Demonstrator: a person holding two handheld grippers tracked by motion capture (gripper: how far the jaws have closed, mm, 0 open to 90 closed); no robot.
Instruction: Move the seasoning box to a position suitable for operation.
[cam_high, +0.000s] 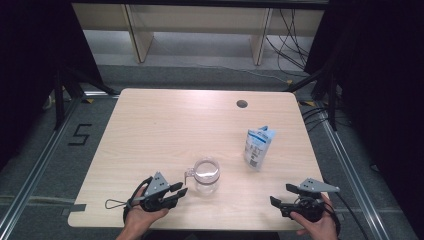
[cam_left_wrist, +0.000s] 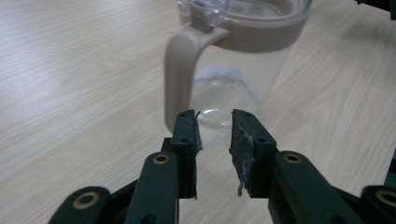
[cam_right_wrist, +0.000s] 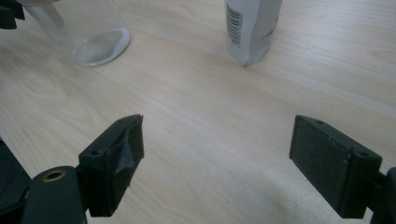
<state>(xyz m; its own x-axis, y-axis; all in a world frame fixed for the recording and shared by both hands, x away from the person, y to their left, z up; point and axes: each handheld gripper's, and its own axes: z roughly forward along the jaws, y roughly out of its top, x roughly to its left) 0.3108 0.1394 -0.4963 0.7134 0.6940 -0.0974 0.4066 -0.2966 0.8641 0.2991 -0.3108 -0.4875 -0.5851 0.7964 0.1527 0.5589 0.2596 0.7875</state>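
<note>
Both tools sit at the tabletop's (cam_high: 150, 125) near edge. Left tool (cam_high: 180, 190) has its jaws slightly apart with nothing between them, just short of the jug's (cam_high: 206, 176) handle (cam_left_wrist: 180, 79). Right tool (cam_high: 281, 196) is spread wide over bare wood. That clear jug stands upright near the front centre, apparently empty. Right of it stands a white-and-blue pouch (cam_high: 259, 147) with a barcode (cam_right_wrist: 236, 18); its print is unreadable.

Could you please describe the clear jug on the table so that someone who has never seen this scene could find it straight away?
Start at the light wooden table and look to the middle of its near edge, just ahead of the left gripper. There stands the clear jug, upright, with a beige rim and handle. Its only neighbour, the white and blue pouch, is opaque and stands farther right.
</note>
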